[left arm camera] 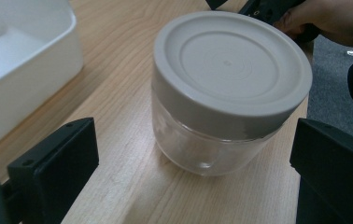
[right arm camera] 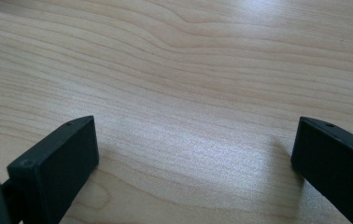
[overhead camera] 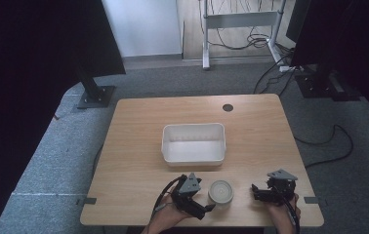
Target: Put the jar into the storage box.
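Observation:
A clear jar with a grey screw lid [overhead camera: 220, 191] stands upright near the front edge of the wooden table [overhead camera: 138, 146]. My left gripper [overhead camera: 203, 197] sits just left of it and is open. In the left gripper view the jar [left arm camera: 230, 93] stands between and a little beyond the black jaws of the left gripper [left arm camera: 195, 137], and neither jaw touches it. My right gripper [overhead camera: 256, 191] rests to the right of the jar, pointing left. In its own view the right gripper [right arm camera: 195, 135] is open over bare wood with nothing between its jaws.
An empty white plastic bin [overhead camera: 193, 144] sits mid-table behind the jar, and its wall [left arm camera: 25, 70] is close on the left. A cable hole [overhead camera: 228, 107] marks the table's far side. Black stands [overhead camera: 94, 92] and cables [overhead camera: 329, 146] lie on the carpet around the table.

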Available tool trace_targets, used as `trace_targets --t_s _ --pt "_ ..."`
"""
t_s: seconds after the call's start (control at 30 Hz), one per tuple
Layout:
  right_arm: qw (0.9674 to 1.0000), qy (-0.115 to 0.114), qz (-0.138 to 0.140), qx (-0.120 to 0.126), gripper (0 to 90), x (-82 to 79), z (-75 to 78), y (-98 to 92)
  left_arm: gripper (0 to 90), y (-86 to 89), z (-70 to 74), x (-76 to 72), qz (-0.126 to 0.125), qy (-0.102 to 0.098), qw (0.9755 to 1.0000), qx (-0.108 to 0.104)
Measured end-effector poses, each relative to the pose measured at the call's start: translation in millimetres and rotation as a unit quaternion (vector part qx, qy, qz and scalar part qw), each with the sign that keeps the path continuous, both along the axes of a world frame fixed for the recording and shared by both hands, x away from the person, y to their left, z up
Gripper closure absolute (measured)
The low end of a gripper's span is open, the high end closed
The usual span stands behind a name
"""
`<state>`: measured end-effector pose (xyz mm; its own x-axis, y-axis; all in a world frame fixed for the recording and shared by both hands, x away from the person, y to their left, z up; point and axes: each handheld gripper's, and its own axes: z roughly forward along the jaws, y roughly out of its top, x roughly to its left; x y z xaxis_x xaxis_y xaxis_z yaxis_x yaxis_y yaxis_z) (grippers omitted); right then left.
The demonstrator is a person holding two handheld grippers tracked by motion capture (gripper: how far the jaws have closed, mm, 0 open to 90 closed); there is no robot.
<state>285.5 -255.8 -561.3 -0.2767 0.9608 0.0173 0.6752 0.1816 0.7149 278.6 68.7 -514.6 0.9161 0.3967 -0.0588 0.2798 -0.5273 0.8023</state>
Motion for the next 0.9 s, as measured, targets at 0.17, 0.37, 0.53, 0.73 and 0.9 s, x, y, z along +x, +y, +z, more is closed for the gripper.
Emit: trace_targets --t_s 0.17,0.37,0.53,0.73,0.9 --pt "1.0 0.0 0.0 0.0 0.2 0.0 0.0 0.0 1.1 -7.3 -3.0 0.0 -0.005 0.002 1.0 0.001" --pt "1.0 0.0 0.0 0.0 0.2 0.0 0.0 0.0 1.1 -17.0 -5.9 -0.4 -0.011 0.003 0.9999 0.001" --pt "1.0 0.0 0.0 0.0 0.2 0.0 0.0 0.0 1.1 -24.0 -9.1 -0.5 -0.012 0.0 0.9999 0.005" --pt "1.0 0.0 0.0 0.0 0.2 0.0 0.0 0.0 1.5 -32.4 -12.9 0.6 -0.011 -0.001 0.9999 0.011" --pt "1.0 0.0 0.0 0.0 0.2 0.0 0.0 0.0 2.1 -40.9 -16.7 1.4 -0.01 -0.001 0.9998 0.014"
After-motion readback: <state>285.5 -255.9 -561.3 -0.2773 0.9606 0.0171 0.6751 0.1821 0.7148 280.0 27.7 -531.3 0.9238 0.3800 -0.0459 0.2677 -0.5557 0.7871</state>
